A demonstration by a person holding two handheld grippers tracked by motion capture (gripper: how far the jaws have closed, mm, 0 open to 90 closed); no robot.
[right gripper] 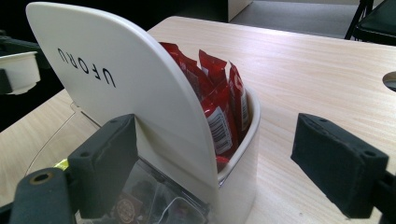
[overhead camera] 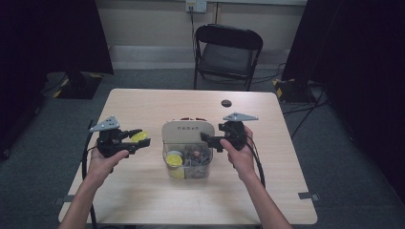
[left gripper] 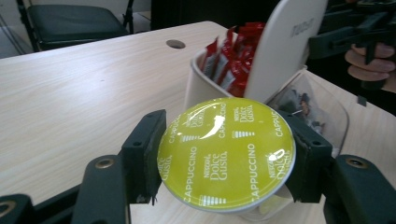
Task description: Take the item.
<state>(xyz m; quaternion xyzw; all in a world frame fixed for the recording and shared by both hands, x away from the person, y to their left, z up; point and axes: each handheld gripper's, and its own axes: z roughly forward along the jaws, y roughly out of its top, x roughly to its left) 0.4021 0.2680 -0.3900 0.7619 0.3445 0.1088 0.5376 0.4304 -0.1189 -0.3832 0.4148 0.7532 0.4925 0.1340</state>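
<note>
On the table (overhead camera: 143,200), left of centre: one coffee capsule, lifted clear of its organiser.

Item held: yellow capsule (left gripper: 226,154), foil lid marked for cappuccino, lid turned towards the gripper's camera; also seen in the high view (overhead camera: 139,136).

Left gripper (overhead camera: 138,138): jaws closed on the capsule, one pad on each side of its rim. Gripping across the rim leaves the foil face unpressed, likely so as not to dent it.

Position of capsule: held in the air beside the organiser, apart from it, over bare tabletop.

Organiser (overhead camera: 187,132): white caddy with a raised rounded back panel and a clear front bin (overhead camera: 188,164).

Contents, rear pocket: red sachets (right gripper: 219,107), standing upright and packed together.

Contents, front bin: another yellow capsule (overhead camera: 174,160) and some darker capsules; their count cannot be told.

Right gripper (overhead camera: 213,140): jaws set wide, nothing between the pads pressed. One pad lies against the back panel, the other stands apart over the table; judged to be steadying the caddy so it does not slide while stock is drawn.

Background: folding chair (overhead camera: 228,52) beyond the far edge of the table.
</note>
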